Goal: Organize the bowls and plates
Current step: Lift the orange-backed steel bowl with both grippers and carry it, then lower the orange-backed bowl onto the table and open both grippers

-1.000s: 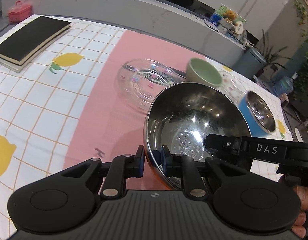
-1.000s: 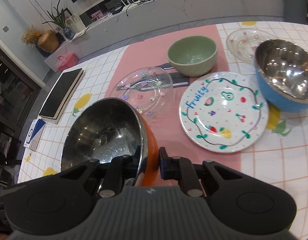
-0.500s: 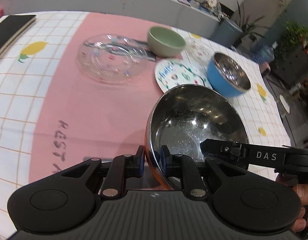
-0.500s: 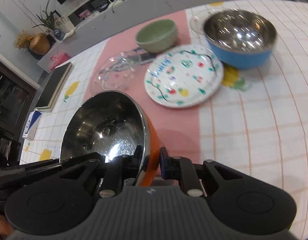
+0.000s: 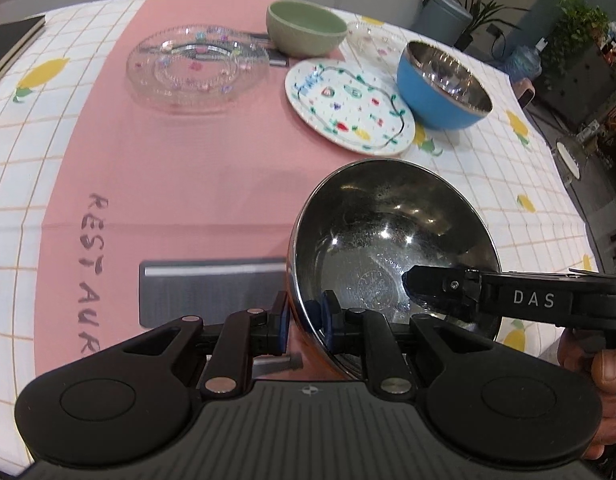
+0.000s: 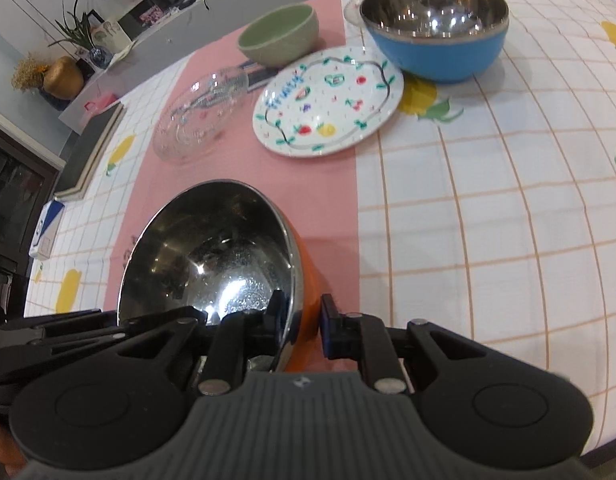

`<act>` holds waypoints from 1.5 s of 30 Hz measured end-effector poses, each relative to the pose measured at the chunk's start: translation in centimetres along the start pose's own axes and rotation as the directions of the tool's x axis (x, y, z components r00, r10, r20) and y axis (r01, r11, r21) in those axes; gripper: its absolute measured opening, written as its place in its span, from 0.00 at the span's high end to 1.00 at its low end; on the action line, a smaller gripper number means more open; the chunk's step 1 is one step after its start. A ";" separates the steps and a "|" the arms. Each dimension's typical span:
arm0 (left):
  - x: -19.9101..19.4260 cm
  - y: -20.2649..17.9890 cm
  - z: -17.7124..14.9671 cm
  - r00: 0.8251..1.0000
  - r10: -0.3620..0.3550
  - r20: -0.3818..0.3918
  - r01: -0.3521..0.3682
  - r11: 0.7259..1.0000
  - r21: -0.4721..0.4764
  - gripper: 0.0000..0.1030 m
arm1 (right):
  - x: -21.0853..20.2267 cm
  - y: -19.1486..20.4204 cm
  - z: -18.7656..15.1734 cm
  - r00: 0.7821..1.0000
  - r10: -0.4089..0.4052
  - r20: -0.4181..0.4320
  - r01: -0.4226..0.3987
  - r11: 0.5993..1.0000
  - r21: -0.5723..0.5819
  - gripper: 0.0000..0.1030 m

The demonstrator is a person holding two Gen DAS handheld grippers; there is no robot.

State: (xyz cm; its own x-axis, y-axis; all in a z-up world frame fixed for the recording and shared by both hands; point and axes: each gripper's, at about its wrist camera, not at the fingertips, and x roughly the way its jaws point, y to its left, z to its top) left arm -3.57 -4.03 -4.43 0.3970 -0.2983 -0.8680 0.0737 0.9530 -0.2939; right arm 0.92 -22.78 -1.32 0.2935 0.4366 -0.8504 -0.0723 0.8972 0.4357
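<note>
Above the table (image 5: 212, 184) with its pink runner and lemon-check cloth, the orange steel-lined bowl (image 5: 391, 248) is carried clear of the surface, the left hand-held gripper (image 5: 304, 316) and right hand-held gripper (image 6: 302, 320) each clamped on opposite sides of its rim. The step looks like nesting it, probably into the blue steel-lined bowl (image 6: 435, 28) beside the painted fruit plate (image 6: 327, 108), which calls for levelling it first. Only the left view shows the grey slab (image 5: 212, 292) under the bowl (and the right hand's fingers (image 5: 603, 364)).

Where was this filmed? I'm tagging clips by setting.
Probably a dining table in a home or a staged restaurant. A lemon-print tablecloth with a pink strip lettered "RESTAUR..." covers the table; it holds a painted plate and a blue bowl, with a potted plant on a ledge behind.
</note>
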 end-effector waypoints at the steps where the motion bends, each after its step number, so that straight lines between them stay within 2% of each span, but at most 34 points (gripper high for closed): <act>1: 0.1 0.0 -0.1 1.000 0.003 -0.006 -0.003 1.000 0.004 0.82 | 0.1 0.0 -0.2 1.000 -0.004 -0.004 0.004 1.000 -0.003 0.84; 17: 0.2 -0.7 -0.3 1.000 0.029 -0.005 -0.028 0.998 0.057 0.82 | 0.4 0.6 -0.8 0.999 -0.038 -0.016 0.037 0.998 -0.049 0.78; 35: 0.5 -1.2 -0.3 0.999 0.047 0.014 -0.048 0.995 0.089 0.78 | 0.6 1.1 -0.7 0.998 -0.056 -0.018 0.055 0.996 -0.071 0.76; 36: 0.6 -1.2 -0.3 0.999 0.044 0.014 -0.045 0.995 0.085 0.75 | 0.6 1.1 -0.7 0.998 -0.056 -0.019 0.055 0.996 -0.069 0.75; 37: 0.6 -1.1 -0.3 0.999 0.040 0.010 -0.041 0.996 0.079 0.67 | 0.6 1.1 -0.7 0.998 -0.060 -0.018 0.058 0.996 -0.066 0.74; 40: 0.7 -1.0 -0.2 1.000 0.026 0.008 -0.026 0.997 0.066 0.57 | 0.5 1.0 -0.5 0.997 -0.073 -0.008 0.072 0.995 -0.063 0.65; 45: 0.4 -1.1 0.0 0.999 0.025 0.019 -0.027 0.998 0.064 0.52 | 0.2 1.1 -0.3 0.997 -0.083 0.002 0.083 0.994 -0.064 0.57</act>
State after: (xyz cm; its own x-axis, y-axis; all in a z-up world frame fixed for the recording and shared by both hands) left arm -3.46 -5.16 -4.50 0.4163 -0.2730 -0.8673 0.1219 0.9620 -0.2443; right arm 0.61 -21.74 -1.09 0.3007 0.3607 -0.8829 -0.1090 0.9327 0.3439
